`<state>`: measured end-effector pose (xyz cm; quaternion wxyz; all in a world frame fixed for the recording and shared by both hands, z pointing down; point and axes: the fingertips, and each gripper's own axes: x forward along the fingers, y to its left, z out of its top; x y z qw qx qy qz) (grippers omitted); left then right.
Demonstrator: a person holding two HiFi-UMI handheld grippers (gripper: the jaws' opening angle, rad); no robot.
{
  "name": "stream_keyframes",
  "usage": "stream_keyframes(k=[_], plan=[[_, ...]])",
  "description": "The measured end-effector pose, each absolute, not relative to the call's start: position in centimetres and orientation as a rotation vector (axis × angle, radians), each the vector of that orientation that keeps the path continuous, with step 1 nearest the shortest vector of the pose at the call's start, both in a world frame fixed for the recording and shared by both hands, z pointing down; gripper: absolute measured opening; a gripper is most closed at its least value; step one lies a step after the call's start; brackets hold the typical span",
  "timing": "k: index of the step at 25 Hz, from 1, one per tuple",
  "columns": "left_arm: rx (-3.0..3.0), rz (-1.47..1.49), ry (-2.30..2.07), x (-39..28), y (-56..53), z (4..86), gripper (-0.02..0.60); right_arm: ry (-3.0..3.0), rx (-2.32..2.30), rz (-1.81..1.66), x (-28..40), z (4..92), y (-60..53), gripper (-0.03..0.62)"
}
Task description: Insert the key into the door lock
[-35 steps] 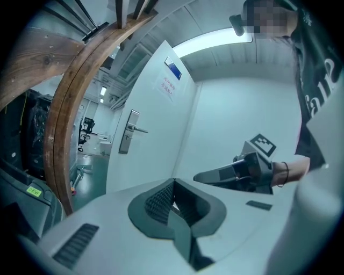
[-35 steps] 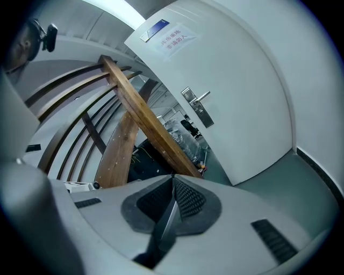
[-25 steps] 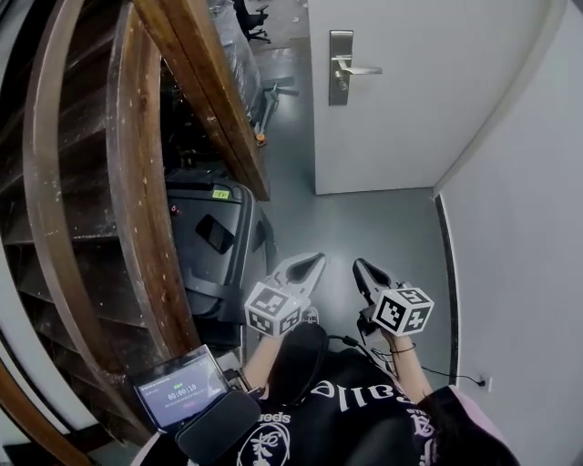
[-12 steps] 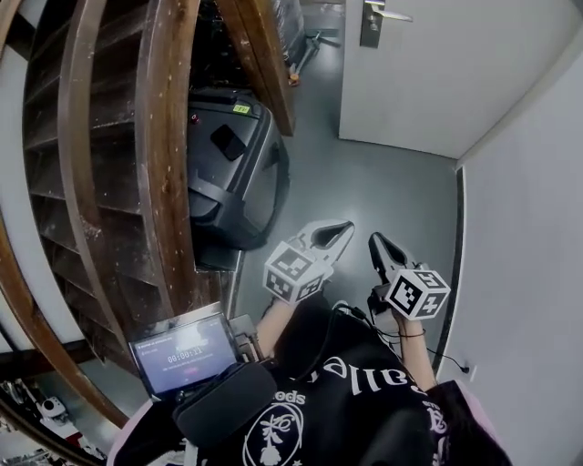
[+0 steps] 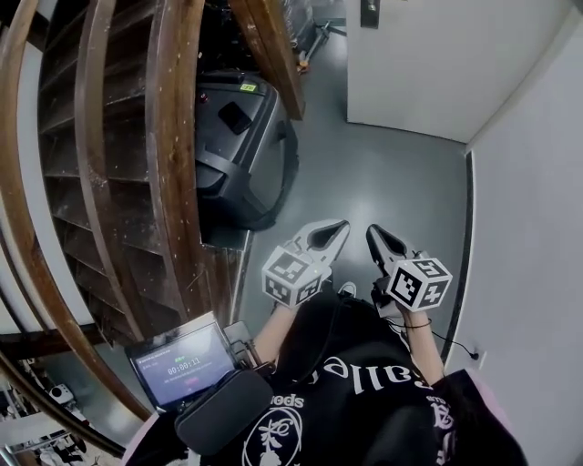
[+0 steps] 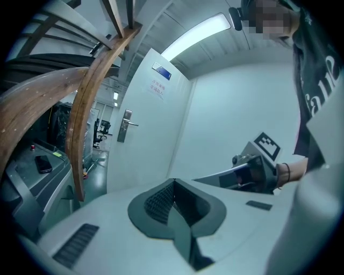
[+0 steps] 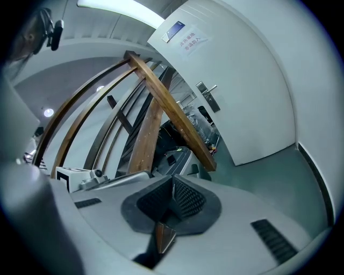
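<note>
We hold the left gripper (image 5: pixel 336 228) and the right gripper (image 5: pixel 373 234) side by side at chest height, both with jaws pressed together and nothing between them; no key shows in any of the 3 views. The silver metal lock plate (image 6: pixel 124 127) sits on the white door (image 5: pixel 428 64) straight ahead, well apart across the grey floor (image 5: pixel 364 182); both grippers point at it lengthwise, and we judge neither clearly nearer.

The lock plate (image 5: pixel 369 12) is cut off at the top edge.
</note>
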<state>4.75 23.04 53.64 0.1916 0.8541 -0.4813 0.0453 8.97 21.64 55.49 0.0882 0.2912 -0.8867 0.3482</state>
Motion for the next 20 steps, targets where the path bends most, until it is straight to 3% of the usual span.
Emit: stream_keyframes(k=[20], plan=[[2.479,0.242,-1.285,9.6,23.0,52.6,0.005,-2.7,0.912,1.063,12.7,54.4,21.3,0.029]])
